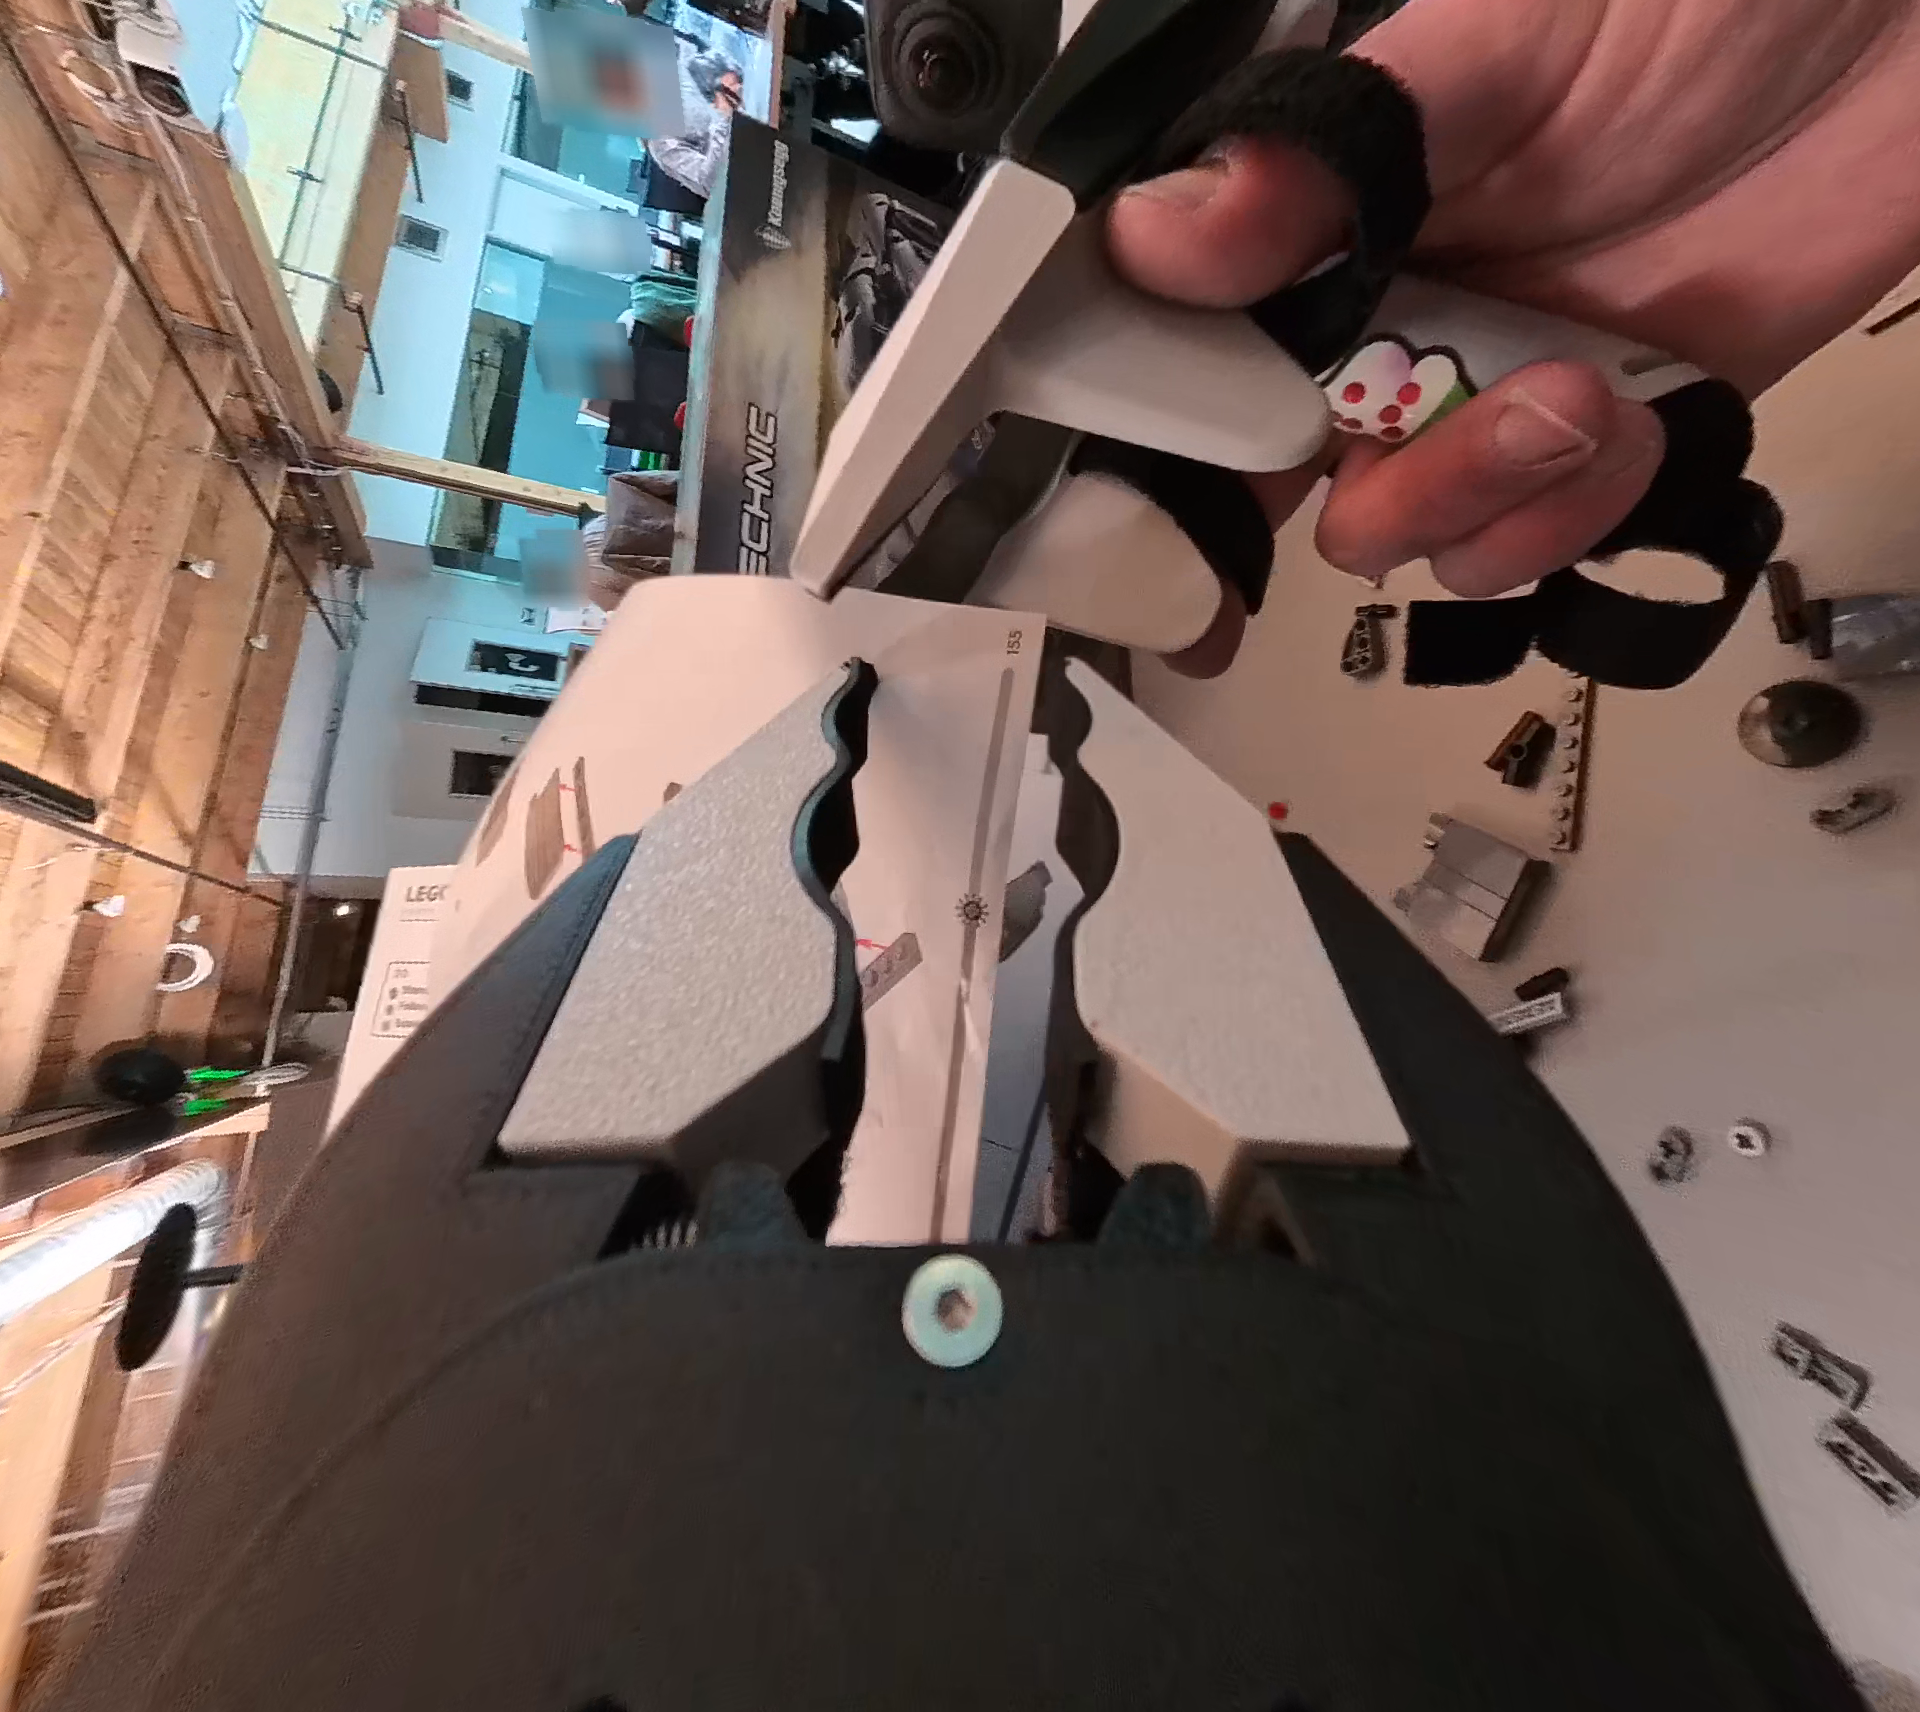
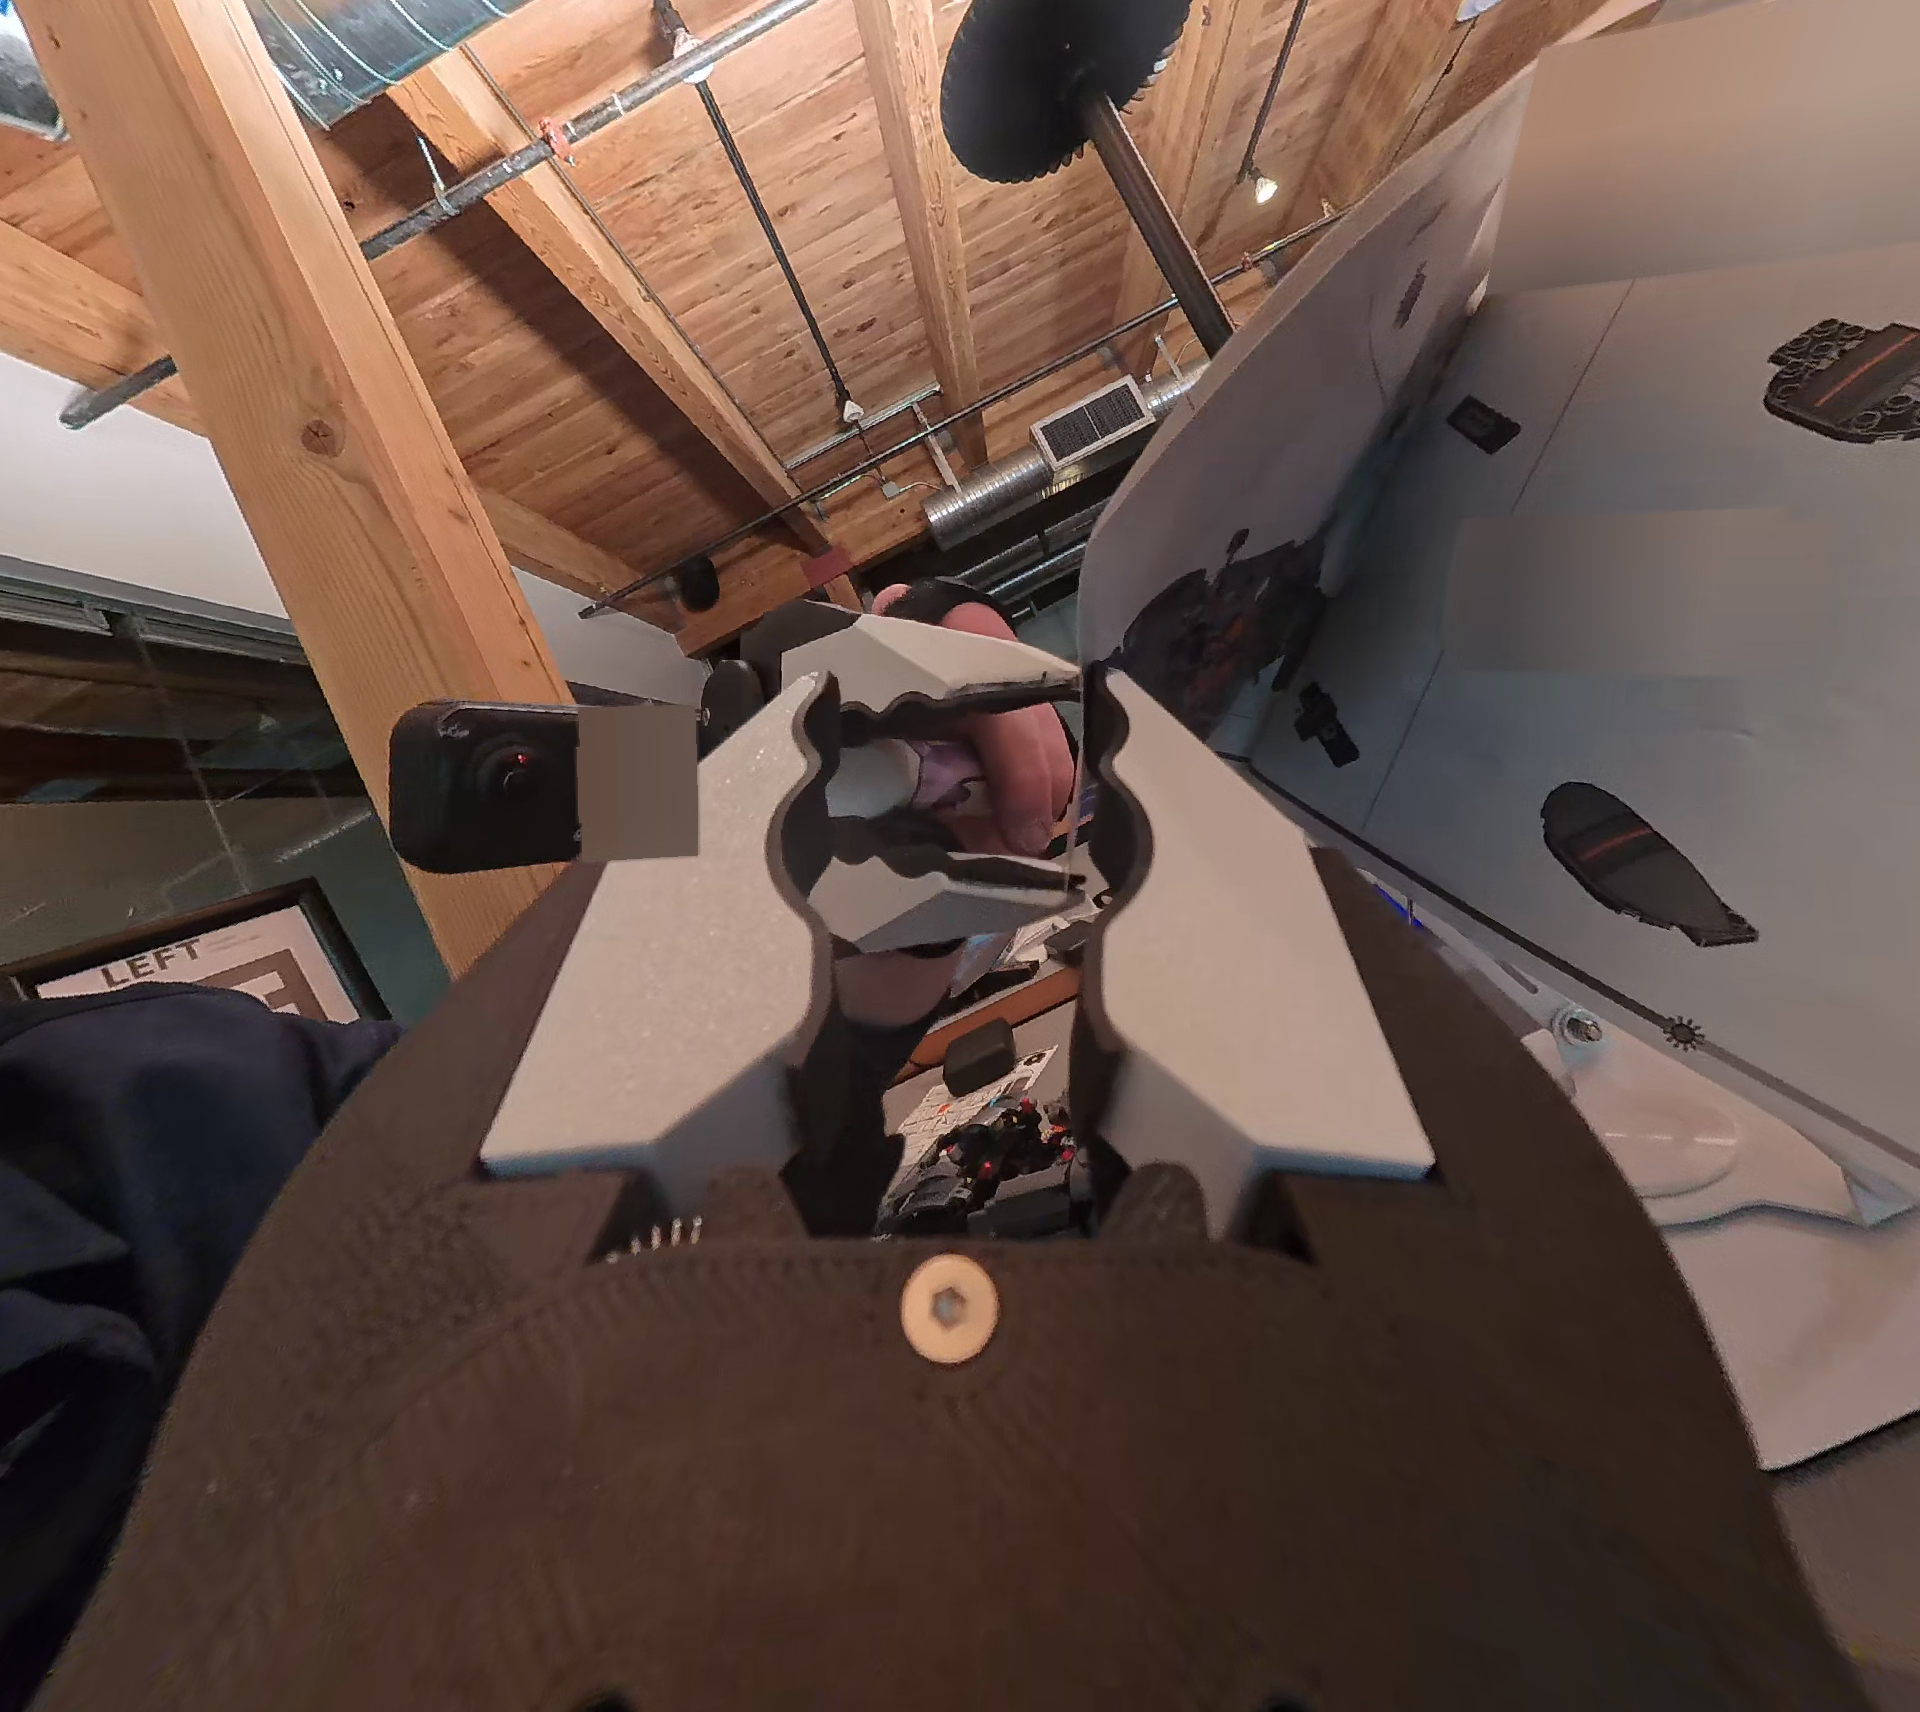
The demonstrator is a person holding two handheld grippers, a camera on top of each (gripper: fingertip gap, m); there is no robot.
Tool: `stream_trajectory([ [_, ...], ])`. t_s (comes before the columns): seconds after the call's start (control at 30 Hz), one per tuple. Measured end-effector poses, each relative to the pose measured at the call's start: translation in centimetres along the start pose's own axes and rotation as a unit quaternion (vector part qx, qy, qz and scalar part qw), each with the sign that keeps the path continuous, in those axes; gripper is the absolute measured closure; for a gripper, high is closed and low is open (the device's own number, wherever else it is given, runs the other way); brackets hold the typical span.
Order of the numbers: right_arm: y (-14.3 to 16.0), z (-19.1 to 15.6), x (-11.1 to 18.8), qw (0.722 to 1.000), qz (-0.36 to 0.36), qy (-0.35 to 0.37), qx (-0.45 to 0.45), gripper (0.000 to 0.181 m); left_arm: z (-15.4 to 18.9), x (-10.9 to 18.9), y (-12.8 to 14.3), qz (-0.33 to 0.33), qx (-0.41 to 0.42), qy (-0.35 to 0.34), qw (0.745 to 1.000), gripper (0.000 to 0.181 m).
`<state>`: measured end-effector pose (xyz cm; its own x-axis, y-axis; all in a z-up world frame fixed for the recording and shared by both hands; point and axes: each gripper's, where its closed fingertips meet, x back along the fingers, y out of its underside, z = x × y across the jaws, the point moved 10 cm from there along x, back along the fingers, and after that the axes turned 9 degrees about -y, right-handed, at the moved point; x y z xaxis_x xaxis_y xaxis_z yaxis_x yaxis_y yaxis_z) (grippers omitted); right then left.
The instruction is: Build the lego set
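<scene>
1. Left tool: the jaws stand moderately apart. A page of the booklet runs up through the gap. The gap is wider than the sheet, so the page is not clamped.
2. Right tool: the jaws stand moderately apart and hold nothing. The booklet page rises just beside its right-hand finger. Its camera points up toward a timber ceiling.
3. The two tools face each other, tips close together. In the left wrist view, one finger of the right tool reaches the far edge of the raised page. Contact cannot be confirmed.
4. A hand holds the right tool, with black straps over the fingers.
5. Loose parts lie scattered on the white table, beside the booklet: a grey block, a brown beam and a round dish. Smaller dark pieces lie around them, well apart.
6. A dark, part-built model sits on the table, visible between the right tool's fingers.
7. The set's box stands upright beyond the booklet.
</scene>
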<state>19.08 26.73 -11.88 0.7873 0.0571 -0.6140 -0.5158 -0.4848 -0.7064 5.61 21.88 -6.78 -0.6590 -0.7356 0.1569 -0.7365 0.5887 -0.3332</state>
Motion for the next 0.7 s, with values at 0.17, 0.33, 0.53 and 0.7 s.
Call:
stream_trajectory([
  [0.17,-0.1,-0.1,0.0,1.000,-0.001,0.002,0.001,0.136,-0.2,0.0,0.1,0.006,0.003,0.000,1.000,0.153],
  [0.33,0.0,-0.1,0.0,1.000,-0.003,0.003,0.004,0.137,-0.5,0.1,0.2,0.012,0.031,0.024,0.999,0.153],
  [0.53,0.1,-0.1,-0.1,1.000,-0.004,0.000,0.004,0.138,-1.1,0.2,0.6,0.027,0.092,0.053,0.994,0.155],
  [0.7,0.2,-0.1,-0.1,1.000,-0.005,-0.003,0.004,0.141,-1.6,0.3,0.9,0.043,0.133,0.073,0.987,0.162],
])
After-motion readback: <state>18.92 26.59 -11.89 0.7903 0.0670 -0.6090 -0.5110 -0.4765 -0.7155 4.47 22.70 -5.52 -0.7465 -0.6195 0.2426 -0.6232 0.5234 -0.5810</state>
